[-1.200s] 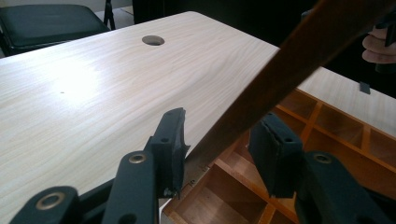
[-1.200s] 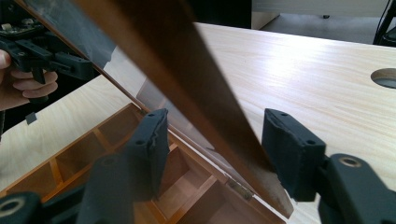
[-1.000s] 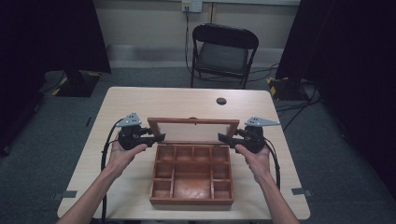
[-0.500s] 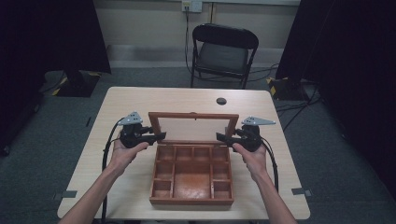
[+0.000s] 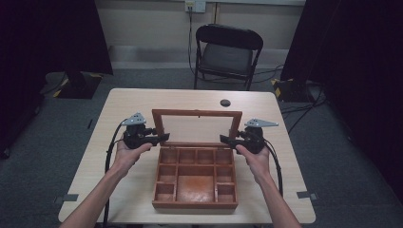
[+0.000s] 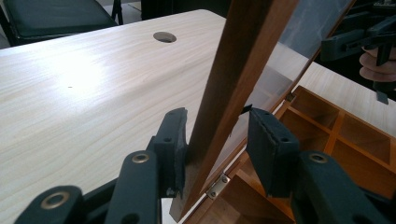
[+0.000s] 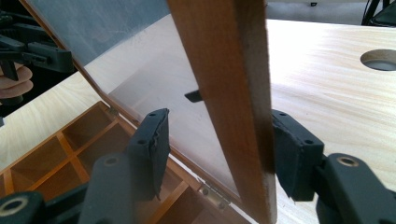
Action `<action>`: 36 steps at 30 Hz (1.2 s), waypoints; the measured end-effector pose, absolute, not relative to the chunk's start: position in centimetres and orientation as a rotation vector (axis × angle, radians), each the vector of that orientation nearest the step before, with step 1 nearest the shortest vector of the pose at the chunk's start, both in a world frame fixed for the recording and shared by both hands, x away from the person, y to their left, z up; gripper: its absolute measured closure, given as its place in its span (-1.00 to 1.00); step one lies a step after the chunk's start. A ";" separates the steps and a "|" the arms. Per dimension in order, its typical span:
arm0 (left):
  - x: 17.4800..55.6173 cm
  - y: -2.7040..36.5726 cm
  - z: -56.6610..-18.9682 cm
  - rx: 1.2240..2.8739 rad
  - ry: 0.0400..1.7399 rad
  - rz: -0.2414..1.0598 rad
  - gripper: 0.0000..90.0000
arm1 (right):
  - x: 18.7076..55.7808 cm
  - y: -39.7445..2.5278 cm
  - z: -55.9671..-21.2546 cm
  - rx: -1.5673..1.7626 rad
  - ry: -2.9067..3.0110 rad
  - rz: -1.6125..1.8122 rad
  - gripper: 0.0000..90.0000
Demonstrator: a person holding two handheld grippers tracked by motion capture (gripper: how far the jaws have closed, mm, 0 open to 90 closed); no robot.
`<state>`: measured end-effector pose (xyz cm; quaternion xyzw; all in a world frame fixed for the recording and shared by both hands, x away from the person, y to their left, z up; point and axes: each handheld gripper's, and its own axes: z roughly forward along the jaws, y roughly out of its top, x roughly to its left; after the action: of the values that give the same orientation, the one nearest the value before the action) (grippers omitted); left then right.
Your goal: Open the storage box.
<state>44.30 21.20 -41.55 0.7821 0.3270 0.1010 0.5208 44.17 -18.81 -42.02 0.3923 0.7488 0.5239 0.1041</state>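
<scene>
**Both grippers set astride the raised lid**

Left gripper is placed at the left side rail of the lid, and right gripper at the right side rail. In the left gripper view the left gripper is seen released: one pad is pressed against the rail of the lid, while a gap is left between the rail and the other pad. In the right gripper view the right gripper is likewise seen unclenched, with the rail of the lid between the jaws and space on the inner side.

The lid is held up near upright on its hinges at the far edge of the box, which is set on the near middle of the table. The glass pane is framed by the wood. The compartments are laid open to view. A round hole is seen in the table beyond the lid, and a chair past the far edge.
</scene>
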 end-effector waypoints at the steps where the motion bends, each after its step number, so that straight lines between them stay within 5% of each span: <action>1: 44.4 21.2 -41.6 1.869 0.783 0.236 0.29 | 44.2 -18.8 -42.0 1.158 2.208 1.546 -0.05; 36: 45.6 20.7 -43.3 1.917 0.824 0.232 0.29 | 45.6 -18.4 -43.7 1.186 2.209 1.529 -0.04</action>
<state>45.61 20.72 -43.27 0.7919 0.3405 0.0957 0.4977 45.62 -18.38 -43.72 0.4017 0.7482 0.5180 0.1025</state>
